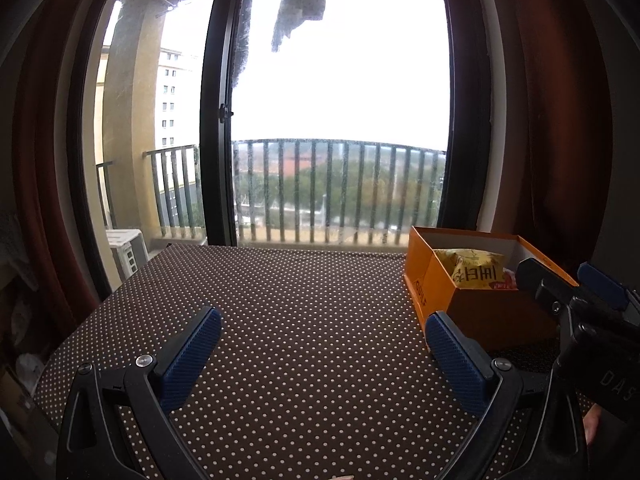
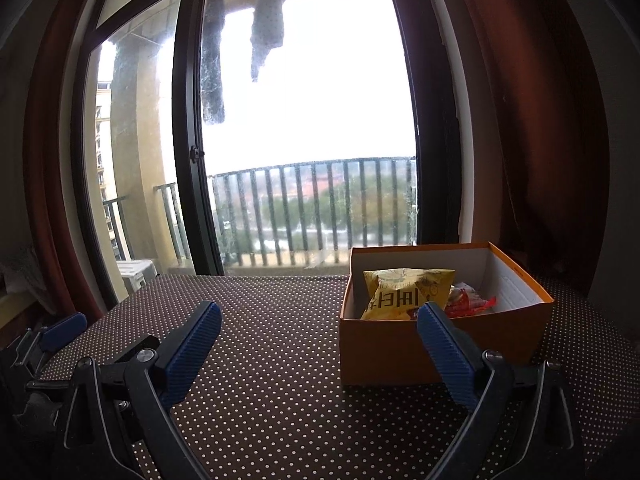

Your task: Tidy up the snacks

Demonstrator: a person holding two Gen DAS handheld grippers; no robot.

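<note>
An orange cardboard box (image 2: pixel 440 344) stands on the dotted brown tablecloth (image 2: pixel 280 360) at the right. Inside it lie a yellow snack bag (image 2: pixel 404 292) and a red-and-white snack packet (image 2: pixel 468 302). The box (image 1: pixel 436 280) and yellow bag (image 1: pixel 472 268) also show in the left wrist view. My right gripper (image 2: pixel 320 320) is open and empty, low over the cloth just in front of the box. My left gripper (image 1: pixel 324 328) is open and empty over the cloth, left of the box. The right gripper's body (image 1: pixel 580 312) shows at the right edge of the left wrist view.
Behind the table is a glass balcony door with a black frame (image 1: pixel 218 120) and a railing (image 1: pixel 340 184) outside. Dark red curtains (image 2: pixel 540 120) hang on both sides. An air-conditioner unit (image 1: pixel 126 250) sits outside at the left.
</note>
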